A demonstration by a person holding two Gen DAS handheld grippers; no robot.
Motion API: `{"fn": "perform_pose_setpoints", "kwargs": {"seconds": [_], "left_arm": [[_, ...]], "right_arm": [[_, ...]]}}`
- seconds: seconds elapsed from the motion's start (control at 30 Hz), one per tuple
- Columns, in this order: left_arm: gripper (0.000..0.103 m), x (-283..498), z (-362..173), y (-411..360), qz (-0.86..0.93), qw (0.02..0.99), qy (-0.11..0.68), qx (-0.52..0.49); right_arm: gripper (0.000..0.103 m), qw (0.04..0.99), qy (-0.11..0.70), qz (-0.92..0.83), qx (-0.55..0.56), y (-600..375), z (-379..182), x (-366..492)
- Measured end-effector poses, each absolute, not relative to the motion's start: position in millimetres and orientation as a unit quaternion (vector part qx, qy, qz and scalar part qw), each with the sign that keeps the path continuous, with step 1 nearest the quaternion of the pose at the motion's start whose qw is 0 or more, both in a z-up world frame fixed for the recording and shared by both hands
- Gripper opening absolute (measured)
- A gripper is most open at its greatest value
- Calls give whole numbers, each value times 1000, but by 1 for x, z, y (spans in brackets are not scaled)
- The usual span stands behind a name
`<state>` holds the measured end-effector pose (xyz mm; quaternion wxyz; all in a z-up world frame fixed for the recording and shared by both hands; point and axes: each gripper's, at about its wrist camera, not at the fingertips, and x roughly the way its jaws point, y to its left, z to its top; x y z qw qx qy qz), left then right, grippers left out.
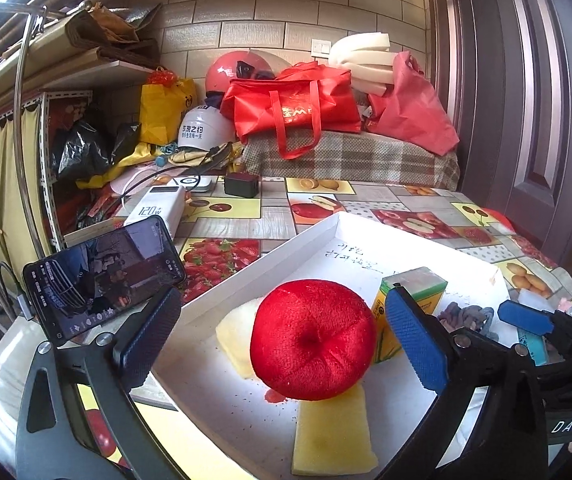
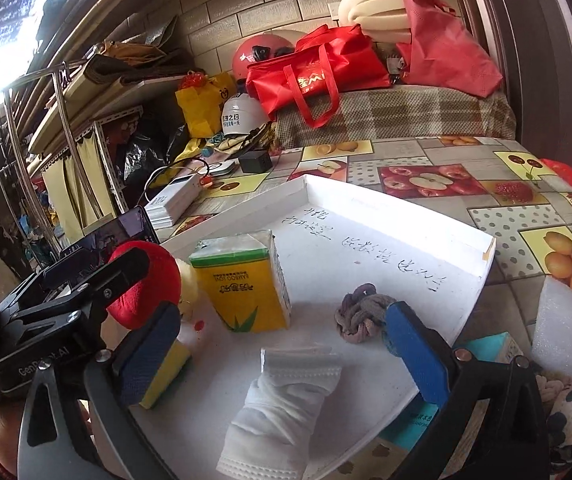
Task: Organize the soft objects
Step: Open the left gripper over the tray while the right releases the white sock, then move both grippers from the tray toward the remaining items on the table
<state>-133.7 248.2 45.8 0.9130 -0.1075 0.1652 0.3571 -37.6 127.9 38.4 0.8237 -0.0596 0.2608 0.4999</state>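
Observation:
A white tray (image 1: 246, 268) lies on the fruit-print table. In it are a red plush ball (image 1: 313, 339), yellow foam pieces (image 1: 332, 436), a yellow tissue pack (image 2: 242, 284), a grey knotted rope toy (image 2: 360, 314) and a white folded face mask (image 2: 282, 404). My left gripper (image 1: 282, 332) is open, its jaws either side of the red ball without touching. My right gripper (image 2: 282, 356) is open above the mask, its blue pads (image 2: 416, 358) apart. The right gripper also shows in the left wrist view (image 1: 526, 316).
A phone (image 1: 102, 276) stands propped at the tray's left. A white power bank (image 1: 158, 208) and a black charger (image 1: 241, 184) lie behind. A teal box (image 2: 486, 350) and white foam block (image 2: 562, 328) sit right of the tray. Red bags (image 1: 294, 108) are piled at the back.

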Motion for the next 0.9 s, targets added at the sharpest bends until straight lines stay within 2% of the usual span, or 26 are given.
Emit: {"fn": "perform_pose_setpoints", "kwargs": {"seconds": [0.47, 0.9], "left_arm": [[103, -146, 51, 233, 372, 917, 124, -75], [103, -143, 51, 210, 352, 925, 132, -57]], "right_arm": [[103, 859, 203, 471, -2, 94, 48, -45], [103, 868, 163, 468, -27, 54, 53, -68]]}}
